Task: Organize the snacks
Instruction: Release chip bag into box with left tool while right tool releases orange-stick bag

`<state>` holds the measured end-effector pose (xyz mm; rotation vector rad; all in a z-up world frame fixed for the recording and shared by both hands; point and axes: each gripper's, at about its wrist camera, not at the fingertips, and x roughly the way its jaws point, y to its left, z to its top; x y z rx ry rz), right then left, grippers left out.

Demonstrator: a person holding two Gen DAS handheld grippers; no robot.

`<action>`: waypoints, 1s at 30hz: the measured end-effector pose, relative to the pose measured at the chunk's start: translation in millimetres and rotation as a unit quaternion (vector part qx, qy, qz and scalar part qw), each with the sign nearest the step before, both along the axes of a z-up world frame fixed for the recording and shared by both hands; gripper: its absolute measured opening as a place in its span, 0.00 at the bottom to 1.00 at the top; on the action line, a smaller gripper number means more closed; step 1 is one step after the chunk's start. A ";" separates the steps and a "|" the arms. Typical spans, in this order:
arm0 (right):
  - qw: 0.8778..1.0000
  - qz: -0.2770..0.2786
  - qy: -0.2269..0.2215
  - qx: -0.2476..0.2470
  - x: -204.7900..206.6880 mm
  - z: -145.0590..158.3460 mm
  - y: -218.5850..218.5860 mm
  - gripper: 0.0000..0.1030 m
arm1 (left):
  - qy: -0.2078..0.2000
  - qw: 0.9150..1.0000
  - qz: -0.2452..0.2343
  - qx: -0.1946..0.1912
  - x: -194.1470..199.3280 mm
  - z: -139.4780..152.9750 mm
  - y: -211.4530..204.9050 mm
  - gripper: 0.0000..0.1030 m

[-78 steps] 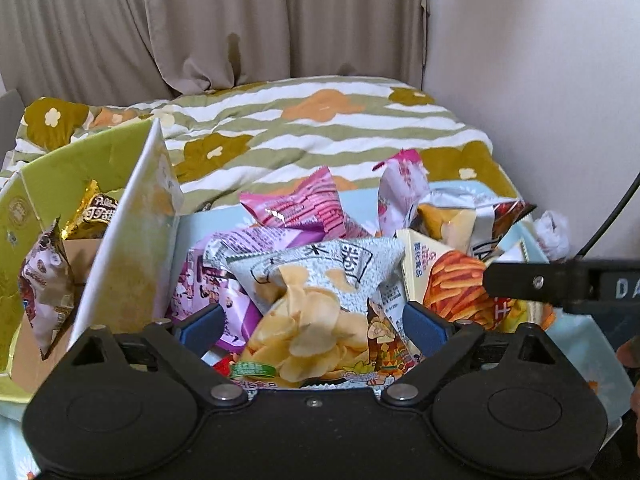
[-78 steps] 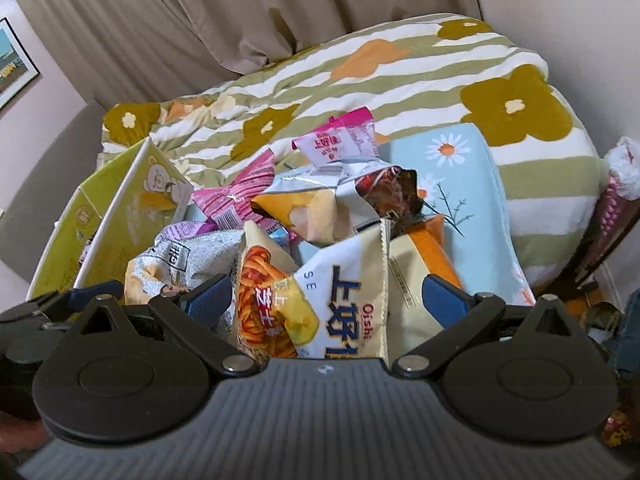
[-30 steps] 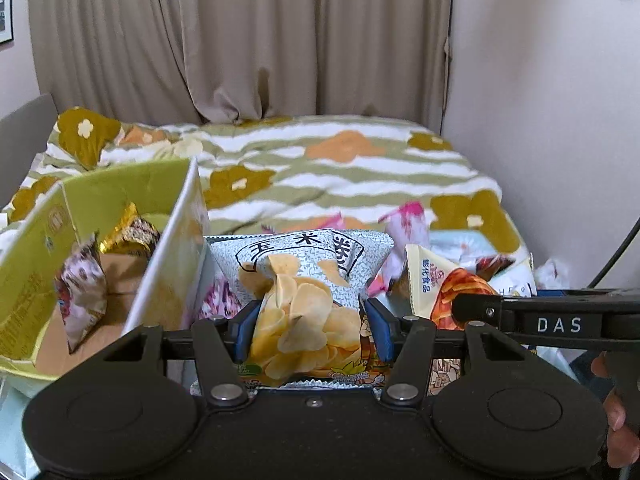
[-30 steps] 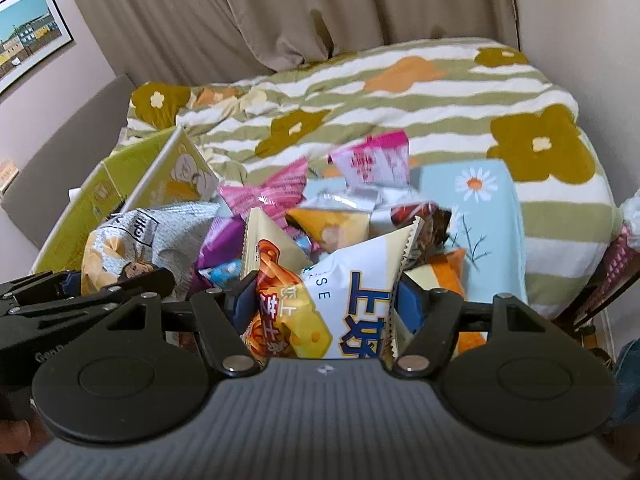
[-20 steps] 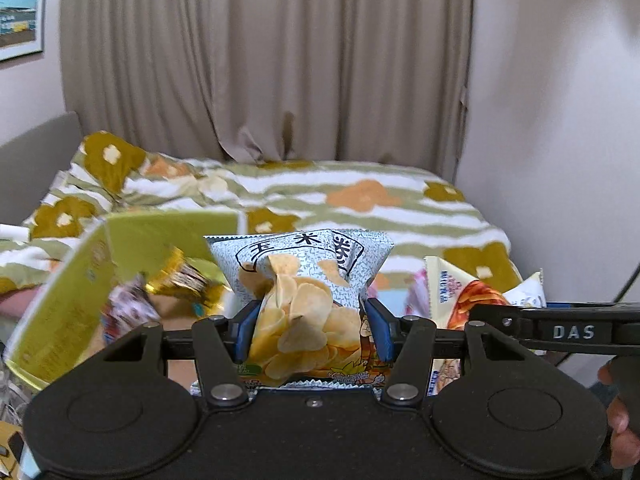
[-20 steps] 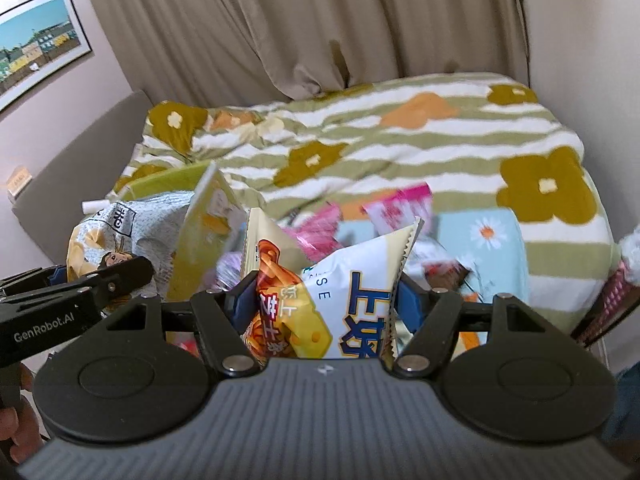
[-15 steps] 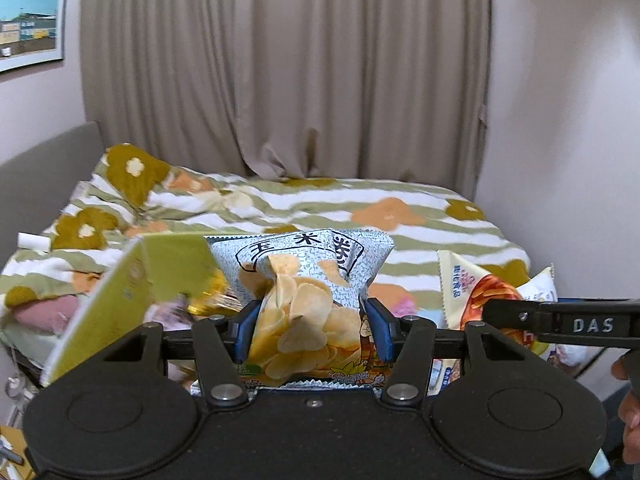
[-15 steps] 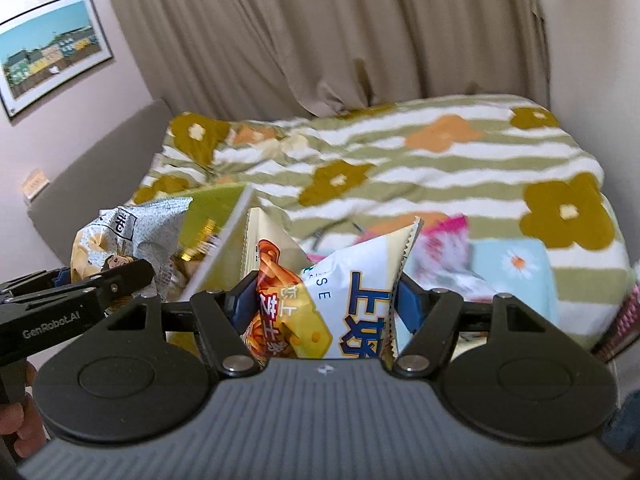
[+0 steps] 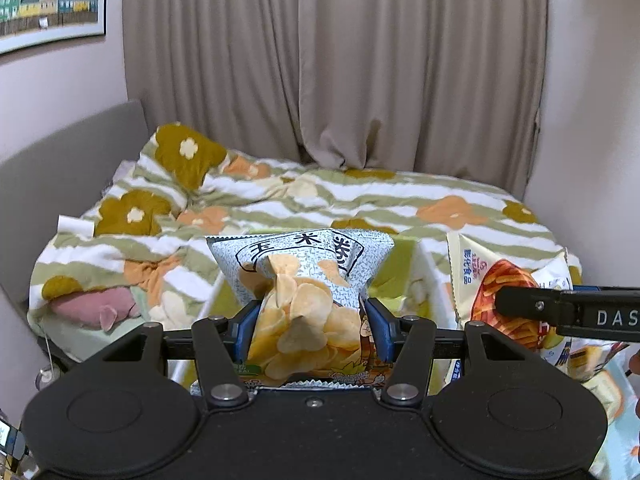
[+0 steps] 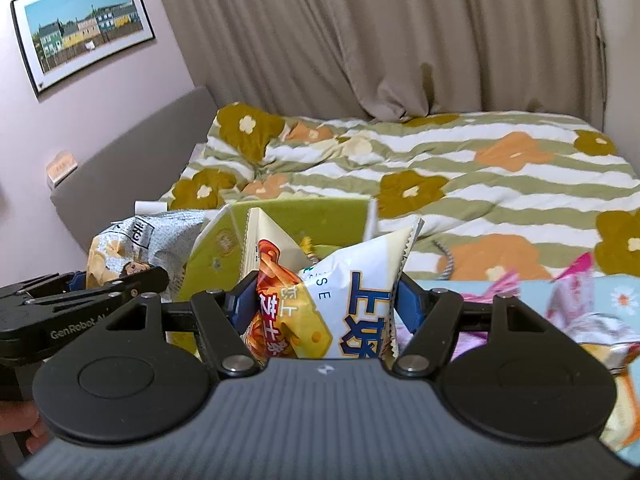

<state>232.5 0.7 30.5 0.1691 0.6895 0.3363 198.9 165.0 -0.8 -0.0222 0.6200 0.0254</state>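
My left gripper (image 9: pixel 312 322) is shut on a grey-and-white chip bag (image 9: pixel 300 280) printed with yellow chips, held upright above the green cardboard box (image 9: pixel 394 268). My right gripper (image 10: pixel 326 300) is shut on a white and orange Oishi snack bag (image 10: pixel 348 288), also over the green box (image 10: pixel 296 216). The chip bag (image 10: pixel 136 244) and left gripper show at the left of the right wrist view. The Oishi bag (image 9: pixel 504 292) shows at the right of the left wrist view.
The box and snacks lie on a bed with a green-striped flowered quilt (image 9: pixel 360 200). Several pink and other snack bags (image 10: pixel 568 292) lie on a light blue cloth (image 10: pixel 624 292) at right. A grey headboard (image 10: pixel 132 164) and curtains (image 9: pixel 320 60) stand behind.
Both grippers closed on their bags in the pile, then lifted them and swung left. The green box now sits behind the held bags instead of at the left.
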 end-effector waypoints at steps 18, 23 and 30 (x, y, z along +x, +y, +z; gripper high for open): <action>0.995 -0.055 0.051 -0.062 16.5 -27.2 85.2 0.81 | 0.081 0.995 -0.053 -0.029 12.8 -61.5 54.1 0.99; 0.995 -0.048 0.059 -0.071 17.9 -30.6 87.9 0.82 | 0.082 0.995 -0.033 -0.042 3.8 -58.9 62.0 0.99; 0.995 -0.001 0.067 -0.068 20.6 -29.6 99.3 0.82 | 0.066 0.997 0.010 -0.036 -9.6 -43.7 71.0 0.99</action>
